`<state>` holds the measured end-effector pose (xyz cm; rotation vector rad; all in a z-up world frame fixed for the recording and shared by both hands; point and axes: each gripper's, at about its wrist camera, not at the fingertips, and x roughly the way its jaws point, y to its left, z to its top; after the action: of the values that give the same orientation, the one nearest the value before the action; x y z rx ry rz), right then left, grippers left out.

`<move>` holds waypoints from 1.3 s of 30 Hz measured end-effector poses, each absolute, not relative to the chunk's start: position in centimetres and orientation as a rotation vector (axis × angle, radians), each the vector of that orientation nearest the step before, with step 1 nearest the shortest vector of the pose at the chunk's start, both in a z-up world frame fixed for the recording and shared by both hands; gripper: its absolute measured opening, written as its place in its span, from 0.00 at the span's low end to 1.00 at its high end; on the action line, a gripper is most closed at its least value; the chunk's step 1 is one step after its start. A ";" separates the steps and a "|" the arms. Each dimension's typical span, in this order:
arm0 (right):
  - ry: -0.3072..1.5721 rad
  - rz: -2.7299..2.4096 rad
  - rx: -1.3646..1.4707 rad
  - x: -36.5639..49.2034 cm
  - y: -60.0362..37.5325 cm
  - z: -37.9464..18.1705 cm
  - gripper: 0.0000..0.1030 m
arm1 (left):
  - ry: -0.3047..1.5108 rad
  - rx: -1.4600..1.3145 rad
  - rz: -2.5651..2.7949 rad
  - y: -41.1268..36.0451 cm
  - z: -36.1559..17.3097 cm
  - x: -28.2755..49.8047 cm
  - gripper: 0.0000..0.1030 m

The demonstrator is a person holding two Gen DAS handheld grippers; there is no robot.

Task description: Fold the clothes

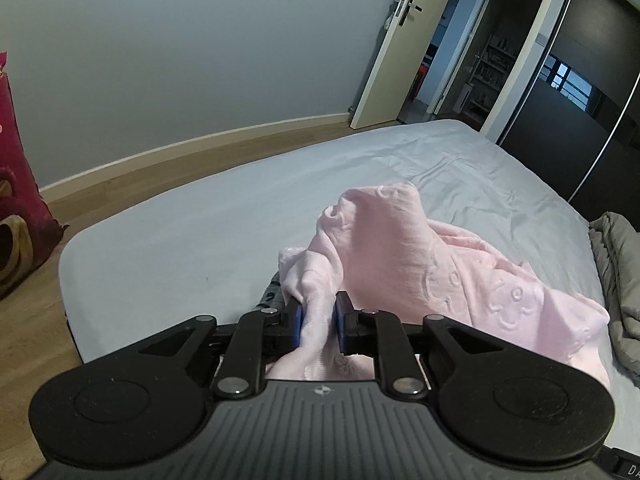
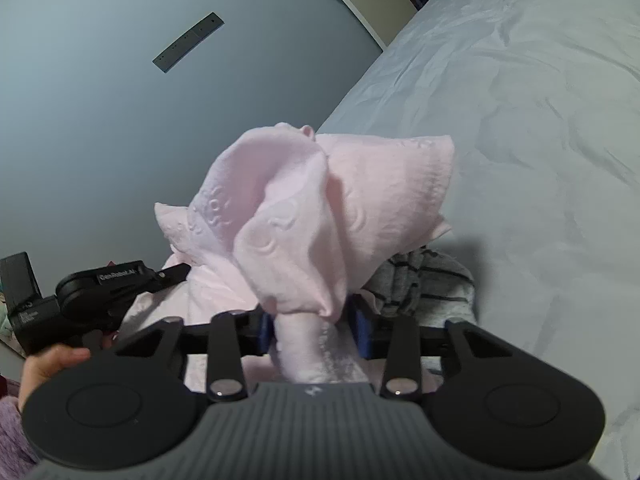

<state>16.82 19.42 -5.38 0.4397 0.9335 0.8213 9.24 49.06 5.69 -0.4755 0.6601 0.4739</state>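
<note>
Both grippers clamped on one soft pink embossed fleece garment (image 1: 404,252).
Left gripper (image 1: 318,326) and right gripper (image 2: 312,324) fingers pinch its bunched folds; garment lifted above pale-grey bed sheet (image 1: 200,232), over a grey striped cloth (image 2: 424,284).

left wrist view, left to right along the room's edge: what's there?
Red bag → grey wall → open door → doorway → dark wardrobe.

Home bedroom: sheeted bed (image 1: 240,208), open door (image 1: 404,40), dark sliding wardrobe (image 1: 592,80).
</note>
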 end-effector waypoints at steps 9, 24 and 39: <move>0.822 0.710 0.369 15.9 16.4 -3.1 0.61 | 0.566 -0.480 0.539 48.6 7.5 5.3 0.44; 0.504 0.767 0.128 13.1 22.0 1.3 0.60 | 0.493 -0.303 0.428 43.9 9.6 6.9 0.33; 0.641 0.698 0.092 19.2 29.0 -5.4 0.62 | 0.686 -0.383 0.521 48.6 2.1 11.3 0.28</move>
<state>19.24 28.97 -5.43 0.0918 0.6407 0.6977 11.27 48.64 2.11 -0.3835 0.6863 0.5214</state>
